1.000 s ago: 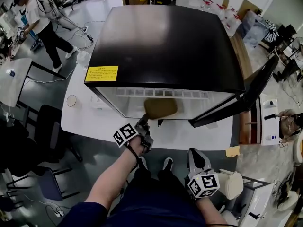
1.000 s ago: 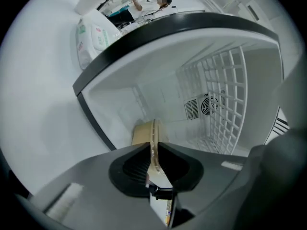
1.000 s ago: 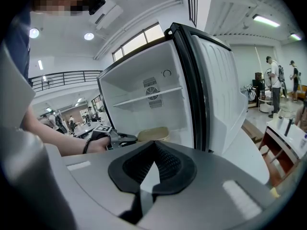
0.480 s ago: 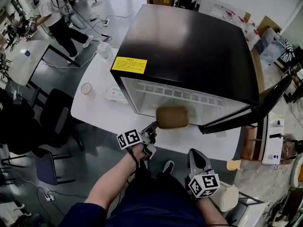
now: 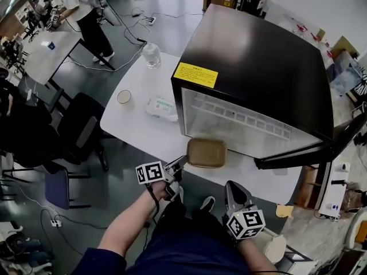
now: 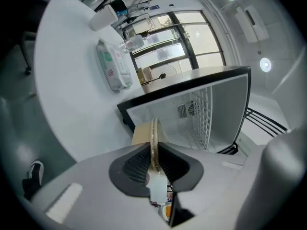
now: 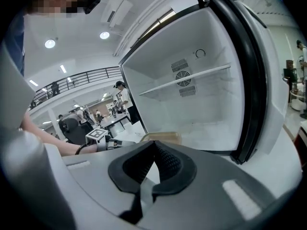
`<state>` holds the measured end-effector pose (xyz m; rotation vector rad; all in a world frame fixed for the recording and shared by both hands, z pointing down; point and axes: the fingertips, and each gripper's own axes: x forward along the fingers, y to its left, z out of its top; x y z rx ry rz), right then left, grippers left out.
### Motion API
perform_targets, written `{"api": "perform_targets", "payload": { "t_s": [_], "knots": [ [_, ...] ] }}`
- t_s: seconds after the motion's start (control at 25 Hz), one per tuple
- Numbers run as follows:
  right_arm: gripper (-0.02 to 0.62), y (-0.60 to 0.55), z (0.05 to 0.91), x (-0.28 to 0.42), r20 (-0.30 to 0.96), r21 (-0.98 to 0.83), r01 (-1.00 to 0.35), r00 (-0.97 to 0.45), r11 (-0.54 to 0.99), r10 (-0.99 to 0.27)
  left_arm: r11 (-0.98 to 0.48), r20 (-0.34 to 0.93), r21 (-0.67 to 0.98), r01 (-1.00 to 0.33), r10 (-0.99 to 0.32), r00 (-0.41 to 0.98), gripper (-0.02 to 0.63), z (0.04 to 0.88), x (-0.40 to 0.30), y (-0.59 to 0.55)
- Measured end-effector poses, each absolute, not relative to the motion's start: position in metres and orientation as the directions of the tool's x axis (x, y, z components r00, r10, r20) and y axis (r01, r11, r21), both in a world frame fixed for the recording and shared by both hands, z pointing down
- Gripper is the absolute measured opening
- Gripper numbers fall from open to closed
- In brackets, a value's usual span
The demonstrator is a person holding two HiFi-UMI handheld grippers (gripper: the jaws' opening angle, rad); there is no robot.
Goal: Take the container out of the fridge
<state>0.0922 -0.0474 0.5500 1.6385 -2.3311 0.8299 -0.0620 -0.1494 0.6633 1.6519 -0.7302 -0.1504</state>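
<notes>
Left tool point(image 5: 182, 162) — container point(image 5: 206, 152) rim between jaws

Left arm outstretched, left gripper point(image 5: 178, 166) clamps container point(image 5: 206, 152) rim; right gripper point(image 5: 234, 191) low by body, jaws together, empty.

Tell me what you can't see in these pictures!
- Inside the container: the head view shows only its brown top; the left gripper view sees it edge-on.
- Words on the yellow sticker: too small in the head view.
- End of the fridge door: cut off by the head view's right edge.
</notes>
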Motion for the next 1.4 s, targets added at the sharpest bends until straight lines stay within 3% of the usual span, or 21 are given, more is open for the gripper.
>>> {"api": "perform_targets", "payload": {
  "t_s": [0.96,1.4],
  "knots": [
    [0.006,-0.058,0.549,0.041,0.498,-0.29,-0.928,-0.357,0.236,-0.79,-0.1,0.315,0.919,-0.381,-0.394,0.863,0.054,0.699,-0.224,-0.2],
    [0.006,-0.068,0.554,0.022,0.492,-0.29,-0.935,-0.33,0.206,-0.806,-0.117,0.423,0.857,-0.502,-0.396,0.815,0.054,0.713,-0.275,-0.245]
  ]
}}
